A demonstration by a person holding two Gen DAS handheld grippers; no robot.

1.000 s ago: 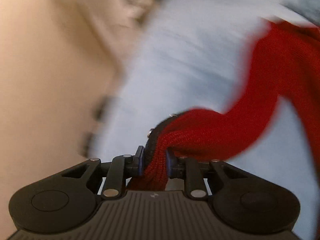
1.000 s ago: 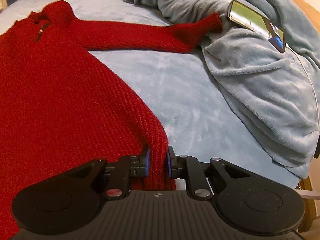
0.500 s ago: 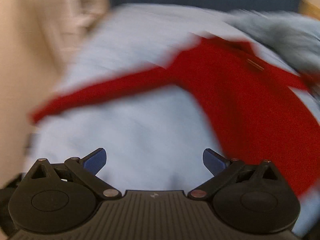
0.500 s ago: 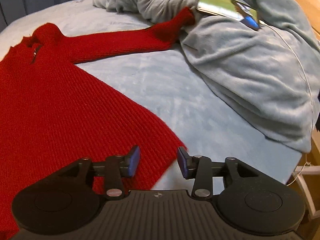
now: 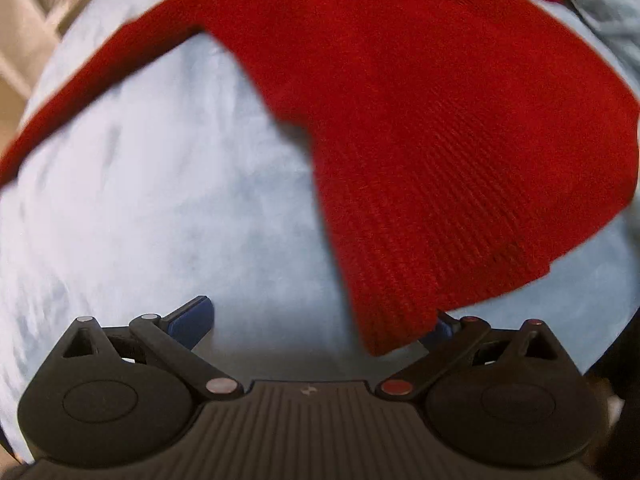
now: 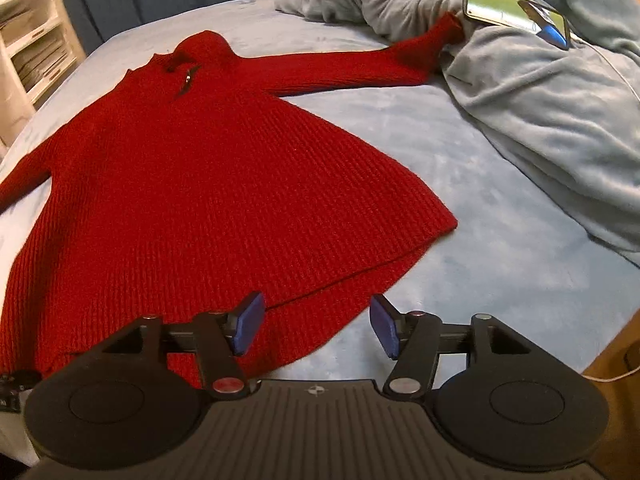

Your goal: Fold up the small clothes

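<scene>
My left gripper is spread wide, its blue pads far apart and grasping nothing. One bottom corner of the red knit sweater lies between the pads, close to the right-hand one and overlapping it in the view; whether it touches I cannot tell. The sweater's body fans up and away from that corner, and one sleeve stretches off to the left across the light blue bed cover. This view is somewhat blurred.

My right gripper is also released, both blue pads parted with a clear gap between them. The sweater's bottom hem runs just ahead of these fingers, with the left pad over the knit and the right pad over bare bed cover. The garment lies flat and spread out, collar at the far end with a small metal fastener at the neck. Its other sleeve reaches out straight to the right, and the cuff tucks against a rumpled grey-blue blanket heaped along that side of the bed. A phone rests on top of the blanket, just beside the cuff, with a thin white cable trailing from it. White shelves stand at the far left.
</scene>
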